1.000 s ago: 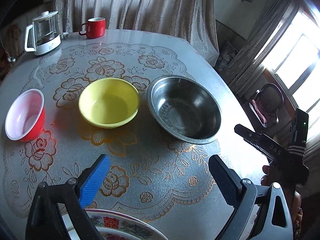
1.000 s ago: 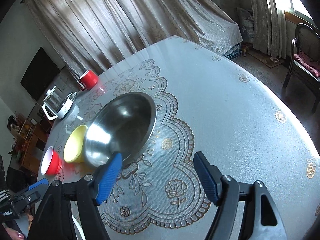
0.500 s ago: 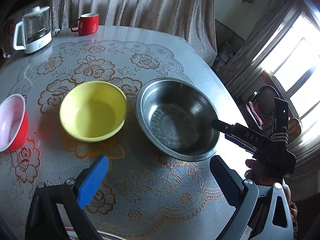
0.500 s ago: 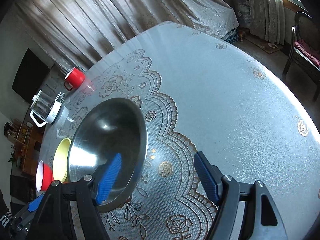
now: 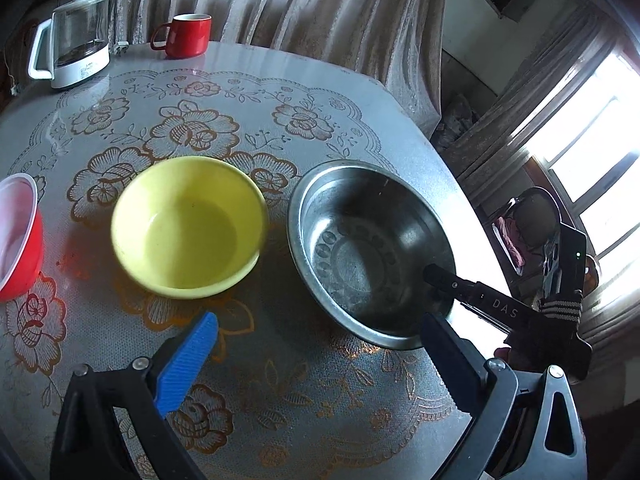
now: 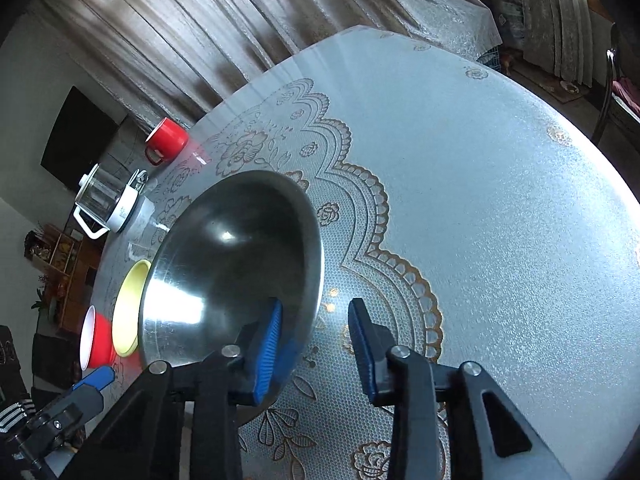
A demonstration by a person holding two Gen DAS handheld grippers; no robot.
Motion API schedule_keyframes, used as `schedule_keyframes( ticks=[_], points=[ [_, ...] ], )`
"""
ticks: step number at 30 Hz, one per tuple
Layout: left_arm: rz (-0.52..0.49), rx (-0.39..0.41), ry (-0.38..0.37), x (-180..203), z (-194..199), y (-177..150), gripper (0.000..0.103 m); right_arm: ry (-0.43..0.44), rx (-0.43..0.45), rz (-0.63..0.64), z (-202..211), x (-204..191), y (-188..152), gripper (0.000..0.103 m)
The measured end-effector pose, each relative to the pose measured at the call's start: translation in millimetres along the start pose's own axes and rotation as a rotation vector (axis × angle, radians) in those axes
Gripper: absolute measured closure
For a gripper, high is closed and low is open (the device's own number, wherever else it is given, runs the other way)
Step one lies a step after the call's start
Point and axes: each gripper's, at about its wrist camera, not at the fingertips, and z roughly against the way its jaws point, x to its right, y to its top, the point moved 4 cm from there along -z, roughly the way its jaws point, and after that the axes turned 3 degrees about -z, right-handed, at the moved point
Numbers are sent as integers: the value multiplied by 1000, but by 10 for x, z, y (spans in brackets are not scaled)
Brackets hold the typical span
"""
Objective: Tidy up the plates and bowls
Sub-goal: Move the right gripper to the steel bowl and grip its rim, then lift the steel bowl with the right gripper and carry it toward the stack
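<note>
Nearest me, the left claw (image 5: 316, 360) hangs spread wide and empty over the table (image 5: 280, 392). The right claw (image 6: 316, 344) has come in over the last second and now straddles the near rim of the steel bowl (image 6: 240, 256), one finger inside, one outside, not yet pinched. A lift looks imminent. Beyond sit the yellow bowl (image 5: 186, 226), the red bowl (image 5: 18, 236), then mug (image 5: 188, 34) and kettle (image 5: 76, 54).

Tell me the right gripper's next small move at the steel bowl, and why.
Probably close the right gripper on the steel bowl: its jaws are open and straddle the near rim, one finger inside, the other outside above the tablecloth, so it looks lined up.
</note>
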Motion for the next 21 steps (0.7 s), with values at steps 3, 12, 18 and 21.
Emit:
schedule_keyframes(
  ticks=[3, 12, 18, 21],
  points=[
    [12, 5, -6, -15, -19, 11, 1, 8, -5, 17, 2, -36, -11, 78],
    [29, 30, -40, 4, -162, 106, 0, 3, -11, 60, 16, -102, -68, 80],
    [7, 26, -58, 56, -328, 177, 7, 1, -9, 80, 8, -104, -82, 81],
    [-14, 8, -55, 92, -409, 183, 25, -9, -11, 97, 16, -95, -109, 82]
  ],
)
